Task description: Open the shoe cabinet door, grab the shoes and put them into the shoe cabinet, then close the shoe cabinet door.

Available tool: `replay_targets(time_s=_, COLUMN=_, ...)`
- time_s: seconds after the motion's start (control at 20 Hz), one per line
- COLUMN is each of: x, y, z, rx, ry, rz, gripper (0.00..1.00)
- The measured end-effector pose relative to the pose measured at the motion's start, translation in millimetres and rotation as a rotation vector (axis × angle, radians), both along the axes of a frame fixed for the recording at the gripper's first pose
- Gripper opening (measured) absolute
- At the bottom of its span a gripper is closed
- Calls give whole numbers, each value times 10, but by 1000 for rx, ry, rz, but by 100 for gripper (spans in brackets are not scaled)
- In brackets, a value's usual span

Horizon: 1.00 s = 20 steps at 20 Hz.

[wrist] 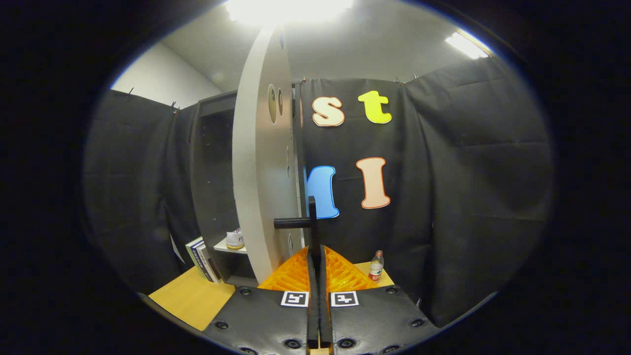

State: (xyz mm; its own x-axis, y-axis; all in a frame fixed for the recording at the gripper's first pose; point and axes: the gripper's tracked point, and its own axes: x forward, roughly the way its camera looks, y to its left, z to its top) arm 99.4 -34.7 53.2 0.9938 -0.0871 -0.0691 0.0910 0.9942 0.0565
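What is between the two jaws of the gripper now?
In the gripper view, the gripper is shut on the black door handle of the open cabinet door.

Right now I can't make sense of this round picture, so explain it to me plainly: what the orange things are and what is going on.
The camera rides on a hand-held gripper and looks forward along its two orange jaws, which show at the bottom. They are closed on the black handle of the light cabinet door, which stands swung open, edge-on to the camera. Beyond the door is the dark shoe cabinet; a shoe seems to rest on its shelf. Some books lean beside the cabinet on the yellow surface, and a small bottle stands beyond the jaws on the other side.
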Motion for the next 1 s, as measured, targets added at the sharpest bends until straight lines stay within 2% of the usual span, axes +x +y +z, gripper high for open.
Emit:
replay_targets(time_s=0.35, x=-103, y=-21, z=0, rx=39, ry=-3, rz=35, gripper=9)
replay_targets(time_s=0.45, x=-158, y=-95, z=-22, rx=11, ry=4, rz=-2, gripper=9)
replay_targets(time_s=0.5, x=-200, y=-187, z=-41, rx=-5, ry=23, rz=-42, gripper=18)
replay_targets(time_s=0.6, x=-311, y=-290, z=29, rx=-24, ry=9, rz=-99, gripper=25)
replay_targets(time_s=0.7, x=-429, y=-466, z=78, rx=-45, ry=-12, rz=-214, gripper=33)
replay_targets(time_s=0.75, x=-484, y=-491, z=68, rx=-41, ry=-12, rz=-247, gripper=37)
replay_targets(time_s=1.0, x=-786, y=-308, z=49, rx=-39, ry=-27, rz=-282, gripper=99)
